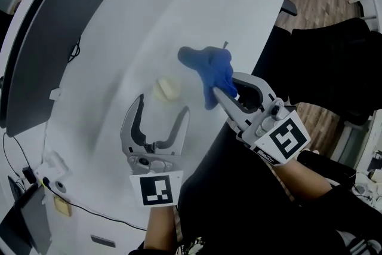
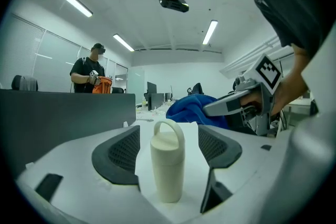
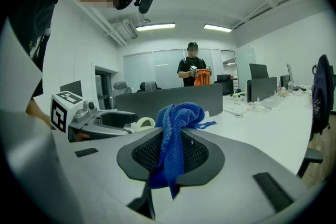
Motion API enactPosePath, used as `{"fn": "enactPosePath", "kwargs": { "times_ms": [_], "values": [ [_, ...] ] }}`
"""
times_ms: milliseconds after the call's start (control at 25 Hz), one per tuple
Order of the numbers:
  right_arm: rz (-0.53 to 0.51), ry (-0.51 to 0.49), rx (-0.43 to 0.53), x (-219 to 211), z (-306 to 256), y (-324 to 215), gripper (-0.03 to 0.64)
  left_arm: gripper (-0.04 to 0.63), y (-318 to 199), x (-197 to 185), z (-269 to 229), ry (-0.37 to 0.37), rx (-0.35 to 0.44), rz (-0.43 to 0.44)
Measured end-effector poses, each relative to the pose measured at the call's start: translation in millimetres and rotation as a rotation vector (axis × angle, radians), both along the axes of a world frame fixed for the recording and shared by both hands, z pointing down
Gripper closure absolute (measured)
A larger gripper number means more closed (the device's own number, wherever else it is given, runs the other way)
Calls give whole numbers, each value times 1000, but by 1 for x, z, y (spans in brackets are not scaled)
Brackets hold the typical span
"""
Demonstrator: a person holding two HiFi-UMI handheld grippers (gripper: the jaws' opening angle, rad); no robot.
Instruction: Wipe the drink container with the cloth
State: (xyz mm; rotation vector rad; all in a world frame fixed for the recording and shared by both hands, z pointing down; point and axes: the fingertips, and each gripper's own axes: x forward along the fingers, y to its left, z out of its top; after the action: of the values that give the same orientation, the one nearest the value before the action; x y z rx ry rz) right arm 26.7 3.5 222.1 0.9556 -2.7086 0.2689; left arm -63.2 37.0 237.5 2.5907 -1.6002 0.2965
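The container (image 2: pixel 167 165), a plain cream cylinder with a loop handle on its lid, stood upright on the table (image 1: pixel 179 9), just ahead of the left gripper's (image 1: pixel 162 104) wide-apart jaws, untouched. The right gripper (image 1: pixel 224 88) was clamped on a bunched blue cloth (image 1: pixel 209 65).

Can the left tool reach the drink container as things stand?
Likely yes: the left tool is open, the drink container stands upright straight ahead, nothing between them; the cloth in the right tool is off to one side.
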Motion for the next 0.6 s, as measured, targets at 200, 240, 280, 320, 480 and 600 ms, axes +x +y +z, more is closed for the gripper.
{"fn": "enactPosePath", "kwargs": {
  "times_ms": [200, 240, 280, 320, 480, 600],
  "values": [
    [-93, -30, -59, -1, 17, -13, 551, 270, -16, 9, 16, -31, -45, -32],
    [-116, -42, -63, -2, 18, -16, 551, 270, -20, 10, 17, -25, -45, -40],
    [-142, -52, -69, -4, 20, -18, 551, 270, -23, 11, 19, -19, -45, -49],
    [-173, -59, -81, -7, 22, -19, 551, 270, -26, 12, 20, -16, -47, -59],
    [-322, -74, -197, -36, 44, -21, 551, 275, -29, 3, 30, -9, -77, -78],
    [-407, -118, -243, -59, 54, -26, 551, 319, -33, -5, 35, 11, -76, -62]
  ]
}}
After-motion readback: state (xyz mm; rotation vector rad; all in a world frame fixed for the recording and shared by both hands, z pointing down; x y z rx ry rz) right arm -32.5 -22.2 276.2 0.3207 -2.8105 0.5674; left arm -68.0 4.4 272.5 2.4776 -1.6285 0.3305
